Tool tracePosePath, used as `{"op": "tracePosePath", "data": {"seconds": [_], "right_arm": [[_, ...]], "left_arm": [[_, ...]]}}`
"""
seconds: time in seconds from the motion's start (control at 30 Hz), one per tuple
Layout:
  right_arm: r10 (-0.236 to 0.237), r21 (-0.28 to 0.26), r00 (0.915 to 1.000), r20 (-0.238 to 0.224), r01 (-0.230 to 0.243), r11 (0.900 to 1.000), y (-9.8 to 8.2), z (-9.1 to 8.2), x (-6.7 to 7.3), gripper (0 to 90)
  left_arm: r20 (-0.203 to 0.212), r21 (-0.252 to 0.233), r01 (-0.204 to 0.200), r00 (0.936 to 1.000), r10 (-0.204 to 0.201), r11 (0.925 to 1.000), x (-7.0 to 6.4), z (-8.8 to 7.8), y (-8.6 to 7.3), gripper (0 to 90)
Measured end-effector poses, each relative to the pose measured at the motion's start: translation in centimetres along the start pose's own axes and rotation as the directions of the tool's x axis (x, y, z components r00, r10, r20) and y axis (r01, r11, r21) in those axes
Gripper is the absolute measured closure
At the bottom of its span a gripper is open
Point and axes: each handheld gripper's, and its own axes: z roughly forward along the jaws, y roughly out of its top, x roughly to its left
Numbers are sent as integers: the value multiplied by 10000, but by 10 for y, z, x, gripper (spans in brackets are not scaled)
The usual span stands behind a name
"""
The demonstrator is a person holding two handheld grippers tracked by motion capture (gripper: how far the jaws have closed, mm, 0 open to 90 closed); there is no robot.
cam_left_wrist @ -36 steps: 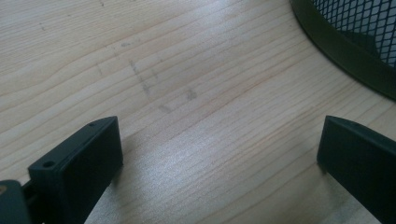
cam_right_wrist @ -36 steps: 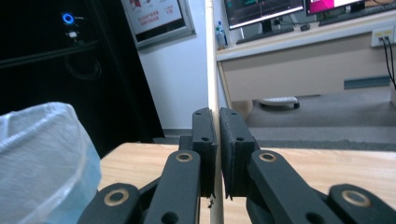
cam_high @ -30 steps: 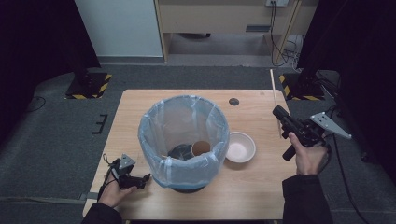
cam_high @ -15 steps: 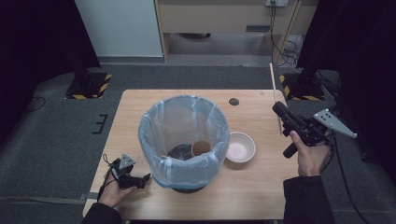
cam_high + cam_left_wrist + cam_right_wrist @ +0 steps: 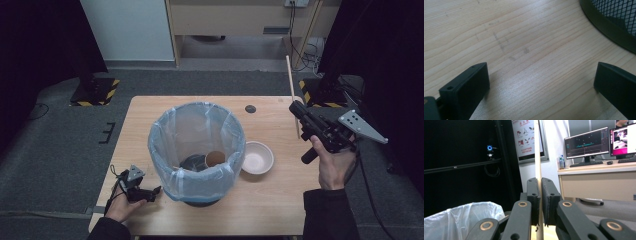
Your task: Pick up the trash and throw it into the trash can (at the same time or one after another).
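Wooden stick (image 5: 293,95), thin and pale, is pinched between the jaws of the right gripper (image 5: 300,111), which are pressed tight against it. In the right gripper view the stick (image 5: 538,157) stands upright between the two black jaws, running past them above and below. In the high view the stick sits at 3 o'clock from the bin (image 5: 197,145), above the table's (image 5: 270,200) right edge and well apart from the bin rim. The right hand (image 5: 332,167) grips the tool from the 5 o'clock side.

Left gripper (image 5: 150,192) lies low at the 7 o'clock corner of the table, held by the left hand (image 5: 120,207), just beside the bin base. Its jaws are spread wide with bare wood between them; the mesh wall of the bin (image 5: 616,22) appears at 1 o'clock in the left gripper view.

The bin carries a translucent bag liner (image 5: 165,135). Inside lie a brown cup (image 5: 215,158) and a dark item too unclear to identify. A white bowl (image 5: 256,157) rests on the table touching the bin at 4 o'clock. A small dark disc (image 5: 250,108) lies at 1 o'clock from the bin.
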Motion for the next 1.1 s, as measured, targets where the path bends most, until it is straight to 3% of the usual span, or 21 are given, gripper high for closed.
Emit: {"op": "tracePosePath", "data": {"seconds": [1.1], "right_arm": [[-381,-378,9940,-1026,344,9987,30,28,39,858]], "left_arm": [[0,-4,3,10000,-3,10000,0,0,0,0]]}}
